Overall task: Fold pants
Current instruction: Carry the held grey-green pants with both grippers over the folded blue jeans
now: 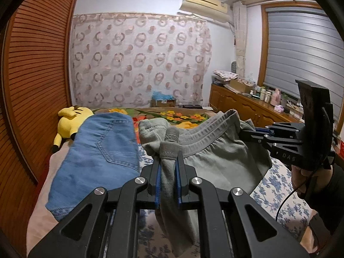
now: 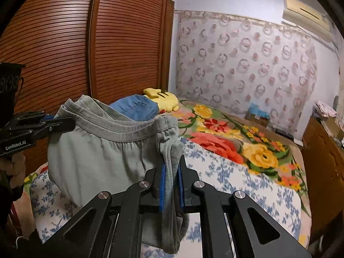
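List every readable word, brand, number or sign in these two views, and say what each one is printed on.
"GenRobot.AI": white print on the side of the left gripper, seen from the right wrist view.
"DAS": faint raised letters on the side of the right gripper, seen from the left wrist view; any further letters are too dim to read.
Bottles and boxes on the wooden cabinet: labels too small to read.

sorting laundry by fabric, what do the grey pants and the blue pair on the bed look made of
Grey pants: soft matte knit, probably cotton jersey; gathered elastic waistband, limp drape.
Blue pair: denim, going by the faded blue weave, stitched patch pocket and stiffer lie.
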`<state>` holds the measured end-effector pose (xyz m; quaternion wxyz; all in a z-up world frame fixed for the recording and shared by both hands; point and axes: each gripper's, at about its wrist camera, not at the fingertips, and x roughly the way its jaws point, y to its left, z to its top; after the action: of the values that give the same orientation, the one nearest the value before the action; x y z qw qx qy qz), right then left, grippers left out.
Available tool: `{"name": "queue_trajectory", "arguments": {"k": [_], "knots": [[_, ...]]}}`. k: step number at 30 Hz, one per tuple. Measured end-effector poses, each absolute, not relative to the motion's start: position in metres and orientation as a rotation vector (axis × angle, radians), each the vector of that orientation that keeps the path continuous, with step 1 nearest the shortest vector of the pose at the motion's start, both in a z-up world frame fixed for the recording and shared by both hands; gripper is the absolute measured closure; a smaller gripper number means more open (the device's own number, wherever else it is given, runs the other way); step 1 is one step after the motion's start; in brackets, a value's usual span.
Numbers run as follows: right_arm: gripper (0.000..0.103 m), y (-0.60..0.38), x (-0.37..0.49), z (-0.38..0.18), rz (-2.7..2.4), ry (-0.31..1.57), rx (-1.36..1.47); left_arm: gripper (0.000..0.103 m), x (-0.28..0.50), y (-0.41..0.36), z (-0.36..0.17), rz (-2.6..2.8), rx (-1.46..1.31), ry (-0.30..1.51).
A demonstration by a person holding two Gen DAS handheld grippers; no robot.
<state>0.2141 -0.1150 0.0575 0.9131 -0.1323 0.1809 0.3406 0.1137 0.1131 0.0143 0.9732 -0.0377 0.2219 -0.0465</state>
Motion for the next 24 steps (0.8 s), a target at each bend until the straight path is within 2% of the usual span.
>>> {"name": "queue_trajectory", "arguments": {"k": [24], "knots": [[0.093, -0.047, 0.301, 0.071, 0.77, 0.292, -0.408, 0.091, 0.153, 0.172, 0.015, 0.06, -0.096, 0.431]]}}
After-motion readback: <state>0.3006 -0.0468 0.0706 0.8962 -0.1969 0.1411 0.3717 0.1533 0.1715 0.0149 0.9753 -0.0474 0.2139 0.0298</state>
